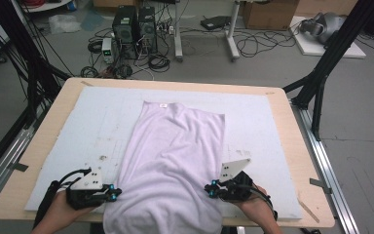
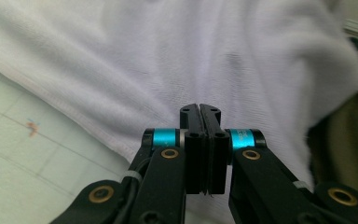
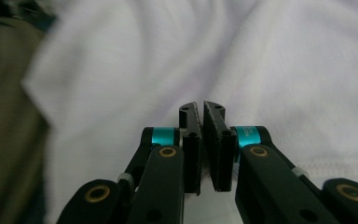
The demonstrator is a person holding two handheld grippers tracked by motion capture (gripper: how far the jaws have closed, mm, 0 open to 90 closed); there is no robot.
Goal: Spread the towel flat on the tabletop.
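White cloth, a soft garment (image 1: 168,165) with a small tag at its far edge, lies lengthwise down the middle of a pale mat (image 1: 253,122) on a wooden table (image 1: 299,161). Its near end spills over the table's front edge and is cut off by the bottom of the high view, so how far it hangs cannot be told.

At the near left of the garment, the left gripper (image 1: 116,194) points inward at the cloth's side edge. In the left gripper view its jaws are pressed flat together, with the hemmed edge of the garment (image 2: 168,60) running just beneath and beyond them. No fold of cloth can be made out between the pads; the jaws themselves hide whatever lies directly under their tips.

Opposite it, the right gripper (image 1: 208,189) meets the garment's other side. In the right gripper view its jaws are almost together, a thin slit between them that widens slightly at the tips. The cloth (image 3: 279,70) behind is blurred, and whether any of it is pinched in that slit cannot be told.

Both hands are partly cut off at the bottom of the high view. Beyond the table, computer towers (image 1: 134,27) and tangled cables (image 1: 253,44) lie on the floor.
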